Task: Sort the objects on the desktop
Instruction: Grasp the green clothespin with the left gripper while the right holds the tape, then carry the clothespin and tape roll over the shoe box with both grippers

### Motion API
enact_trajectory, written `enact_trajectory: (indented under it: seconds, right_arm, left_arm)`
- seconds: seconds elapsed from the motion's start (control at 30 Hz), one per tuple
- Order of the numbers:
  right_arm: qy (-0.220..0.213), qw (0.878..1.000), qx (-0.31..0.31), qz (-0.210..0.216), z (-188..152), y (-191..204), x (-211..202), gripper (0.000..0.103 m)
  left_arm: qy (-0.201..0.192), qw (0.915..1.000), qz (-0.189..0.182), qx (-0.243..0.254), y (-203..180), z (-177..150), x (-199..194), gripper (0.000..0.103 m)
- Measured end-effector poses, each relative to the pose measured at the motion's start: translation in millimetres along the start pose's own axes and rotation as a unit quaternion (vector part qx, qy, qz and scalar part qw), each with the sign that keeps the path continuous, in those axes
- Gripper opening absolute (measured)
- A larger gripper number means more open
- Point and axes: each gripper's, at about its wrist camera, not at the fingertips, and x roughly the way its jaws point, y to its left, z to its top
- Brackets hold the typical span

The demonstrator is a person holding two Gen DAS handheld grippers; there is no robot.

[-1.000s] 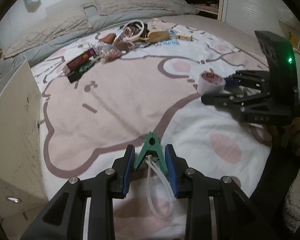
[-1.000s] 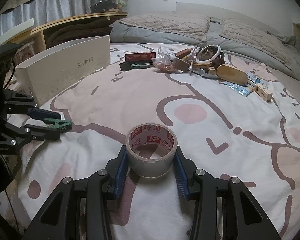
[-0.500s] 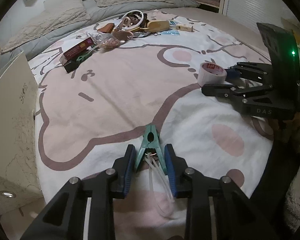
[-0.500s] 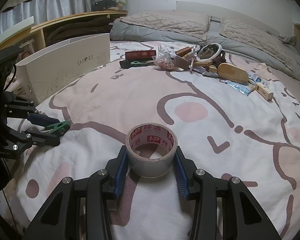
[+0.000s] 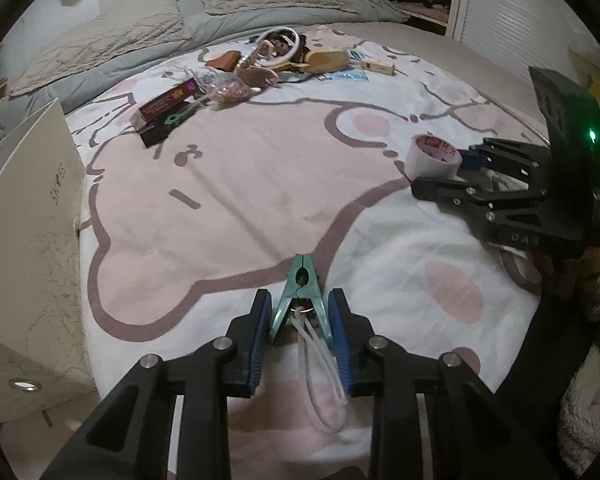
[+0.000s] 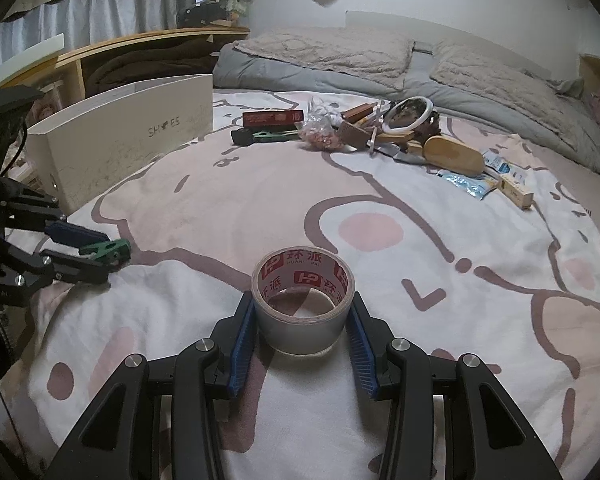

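Note:
A green spring clip (image 5: pixel 302 296) with a white plastic loop hanging from it sits between the blue pads of my left gripper (image 5: pixel 300 312), which is shut on its handles just above the pink-and-white bedspread. From the right wrist view the same clip (image 6: pixel 108 249) pokes out of that left gripper (image 6: pixel 96 254) at the far left. My right gripper (image 6: pixel 303 312) is shut on a roll of tape (image 6: pixel 303 300) with red print, its pads against the roll's sides. In the left wrist view that tape roll (image 5: pixel 432 156) and right gripper (image 5: pixel 436 176) are at the right.
A white shoe box (image 6: pixel 120 136) stands at the left on the bed, its wall (image 5: pixel 24 216) close to my left gripper. A heap of small objects (image 6: pixel 364 128) lies farther back, including a red box, a plastic bag, a wooden brush and a round mirror. Grey pillows (image 6: pixel 340 56) lie behind.
The left gripper with the green clip has risen slightly off the bedspread and its view has tilted down a little. The right gripper and tape roll have stayed put.

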Motion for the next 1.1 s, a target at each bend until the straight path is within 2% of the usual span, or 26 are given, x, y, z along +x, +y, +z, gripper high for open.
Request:
enact_trajectory:
  seconds: [0.47,0.7,0.9,1.1]
  right_arm:
    - [-0.008,1.0,-0.016,0.009,23,23,-15,0.044]
    - [-0.026,0.999,-0.041,0.013,44,45,-23,0.045]
    - [-0.034,0.998,-0.046,0.034,63,58,-24,0.045]
    - [-0.039,0.996,-0.048,0.058,82,75,-21,0.045]
  left_arm:
    - [-0.046,0.9985,0.012,-0.029,15,10,-30,0.029]
    - [-0.07,0.9956,0.038,-0.05,26,15,-49,0.029]
    - [-0.112,0.9904,0.054,-0.06,34,22,-76,0.029]
    - [-0.163,0.9803,0.081,-0.076,48,30,-110,0.029]
